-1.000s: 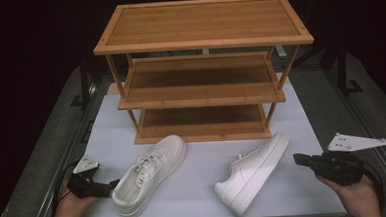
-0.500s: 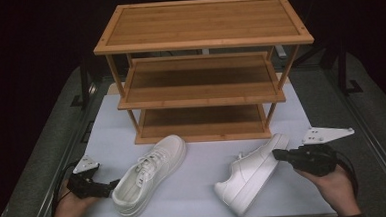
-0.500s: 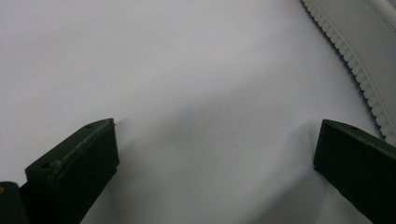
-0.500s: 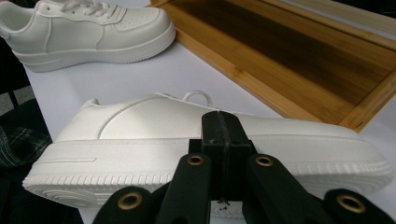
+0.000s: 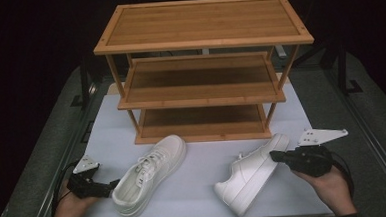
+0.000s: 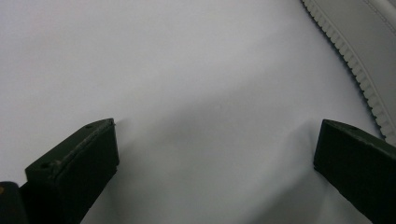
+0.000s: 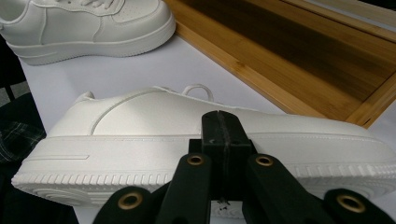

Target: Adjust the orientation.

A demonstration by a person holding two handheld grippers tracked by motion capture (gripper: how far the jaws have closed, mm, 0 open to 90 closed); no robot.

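Two black two-jaw grippers, nearest: left gripper point(image 5: 112, 185) jaws wide over bare mat beside the left white leather sneaker point(image 5: 152, 173); right gripper point(image 5: 274, 156) pinched closed, empty, tip against the right white leather sneaker point(image 5: 252, 171) sole. Risk: closed tip shoves that shoe askew, no grab. Two sneakers on the white mat point(image 5: 204, 163); beyond, one three-tier bamboo rack point(image 5: 204, 68), shelves bare.

Dark room, lit worktop
A white worktop point(image 5: 204, 163) carries a three-tier bamboo shelf point(image 5: 201, 23); grey floor point(image 5: 370, 94) and blackness surround it.
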